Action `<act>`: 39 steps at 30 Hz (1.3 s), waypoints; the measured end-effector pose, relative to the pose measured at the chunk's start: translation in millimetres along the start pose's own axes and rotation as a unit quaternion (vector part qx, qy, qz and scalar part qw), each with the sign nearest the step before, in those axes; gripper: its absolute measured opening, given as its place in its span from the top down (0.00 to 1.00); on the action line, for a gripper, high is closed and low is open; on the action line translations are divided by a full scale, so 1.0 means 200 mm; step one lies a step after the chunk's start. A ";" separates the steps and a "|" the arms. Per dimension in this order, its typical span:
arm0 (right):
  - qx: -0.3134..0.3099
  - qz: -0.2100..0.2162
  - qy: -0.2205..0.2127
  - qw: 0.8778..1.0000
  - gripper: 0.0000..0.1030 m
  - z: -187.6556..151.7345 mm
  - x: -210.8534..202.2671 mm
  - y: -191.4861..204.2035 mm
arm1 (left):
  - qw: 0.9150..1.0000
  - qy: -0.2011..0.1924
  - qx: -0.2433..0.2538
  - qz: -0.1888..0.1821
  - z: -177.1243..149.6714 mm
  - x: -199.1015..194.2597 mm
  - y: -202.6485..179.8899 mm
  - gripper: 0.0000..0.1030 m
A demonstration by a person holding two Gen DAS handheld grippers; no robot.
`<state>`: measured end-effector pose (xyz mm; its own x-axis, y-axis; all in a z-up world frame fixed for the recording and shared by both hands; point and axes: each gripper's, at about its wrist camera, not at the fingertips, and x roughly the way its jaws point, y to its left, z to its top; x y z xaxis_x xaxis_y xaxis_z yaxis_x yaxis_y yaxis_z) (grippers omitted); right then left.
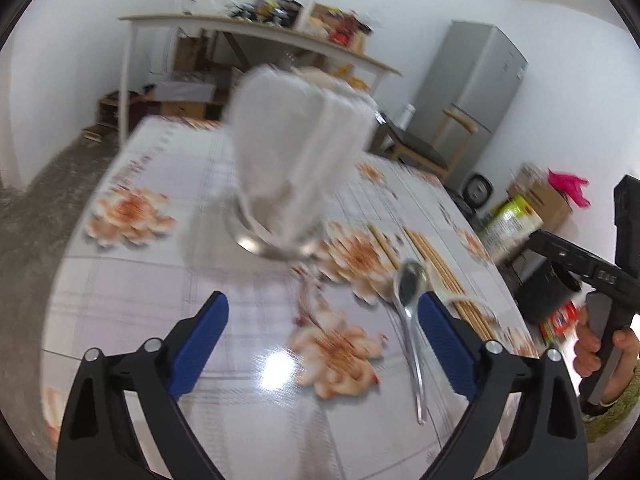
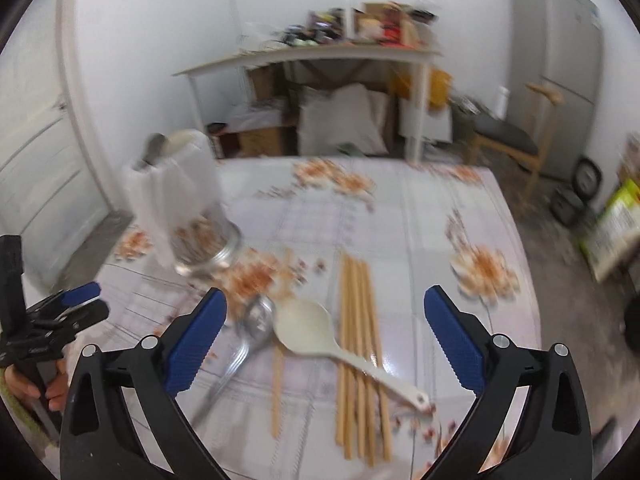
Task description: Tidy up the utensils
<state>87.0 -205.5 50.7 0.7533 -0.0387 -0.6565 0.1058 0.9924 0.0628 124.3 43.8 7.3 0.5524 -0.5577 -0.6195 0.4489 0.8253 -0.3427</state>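
Both pairs of tongs stand spread wide with nothing pinched. In the right wrist view the right tongs (image 2: 324,320) hover over the loose utensils on the desk (image 2: 440,216), which suggests the step in hand is choosing the next piece to pick up.

Between the right tongs' fingers lies a cream plastic rice spoon (image 2: 320,334), broad-bowled and matte, its handle running back toward the right finger across a row of pale bamboo chopsticks (image 2: 362,360), thin, straight and laid side by side. Just inside the left finger lie a shiny metal spoon (image 2: 259,316) and what looks like a fork, blurred.

Ahead and to the left of the right tongs stands the holder (image 2: 188,208), a tall white container on a glinting metal base, with a utensil already poking from its top.

The left tongs (image 1: 324,320) hang in front of that holder (image 1: 296,168), the metal spoon (image 1: 410,312) touching or just beside their right finger.

The next move probably calls for closing on one slim, smooth handle, which could slip on the glossy flowered covering.
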 end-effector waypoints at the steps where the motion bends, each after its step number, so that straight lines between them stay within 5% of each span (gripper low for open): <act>1: 0.005 -0.006 0.002 1.000 0.08 -0.03 0.01 -0.01 | 1.000 0.006 0.003 -0.008 -0.01 0.02 -0.02 0.07; 9: 0.018 -0.078 0.009 0.997 0.08 -0.14 0.09 -0.03 | 1.000 0.003 0.012 -0.023 -0.01 0.11 -0.10 0.06; 17: -0.039 -0.122 -0.041 0.991 0.08 -0.16 0.05 -0.04 | 0.999 0.010 0.026 -0.031 0.04 0.18 -0.16 0.05; 25: -0.028 -0.020 -0.066 0.997 0.08 -0.15 0.04 -0.10 | 0.998 0.035 0.036 -0.048 0.07 0.32 -0.20 0.06; 39: -0.015 0.074 -0.028 0.997 0.08 -0.11 0.12 -0.17 | 0.985 0.031 0.168 -0.019 0.11 0.44 -0.33 0.07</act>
<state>88.0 -237.5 15.7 0.7938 0.1024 -0.5995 -0.0281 0.9909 0.1320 159.4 -61.6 -9.7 0.4909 -0.5731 -0.6562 0.6813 0.7220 -0.1209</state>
